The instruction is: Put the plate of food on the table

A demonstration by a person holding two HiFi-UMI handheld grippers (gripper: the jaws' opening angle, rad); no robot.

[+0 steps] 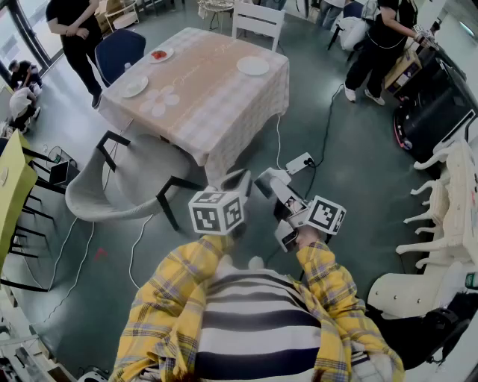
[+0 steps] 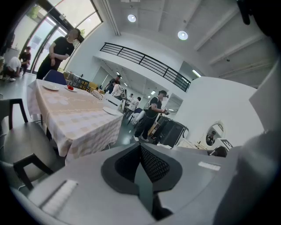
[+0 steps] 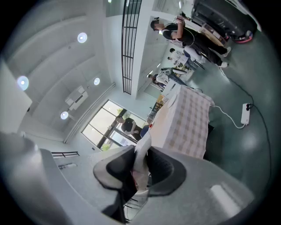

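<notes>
The table [image 1: 209, 89] with a checked cloth stands ahead across the floor. On its far left corner is a white plate with red food [image 1: 159, 54], also seen as the small plate [image 2: 69, 88] in the left gripper view. Two more white plates [image 1: 252, 66] [image 1: 134, 86] lie on the cloth. Both grippers are held low in front of my chest, well short of the table. My left gripper [image 1: 240, 177] [image 2: 140, 147] has its pads touching, with nothing in them. My right gripper [image 1: 270, 179] [image 3: 142, 145] has a narrow gap, with only the table [image 3: 184, 118] behind it.
A grey chair [image 1: 119, 186] sits at the table's near left, and a power strip [image 1: 299, 162] with cables lies on the floor ahead. White chair [image 1: 258, 19] and blue chair [image 1: 119, 48] stand beyond. People stand at far left [image 1: 75, 30] and far right [image 1: 381, 37]. White chairs [image 1: 448, 201] line the right.
</notes>
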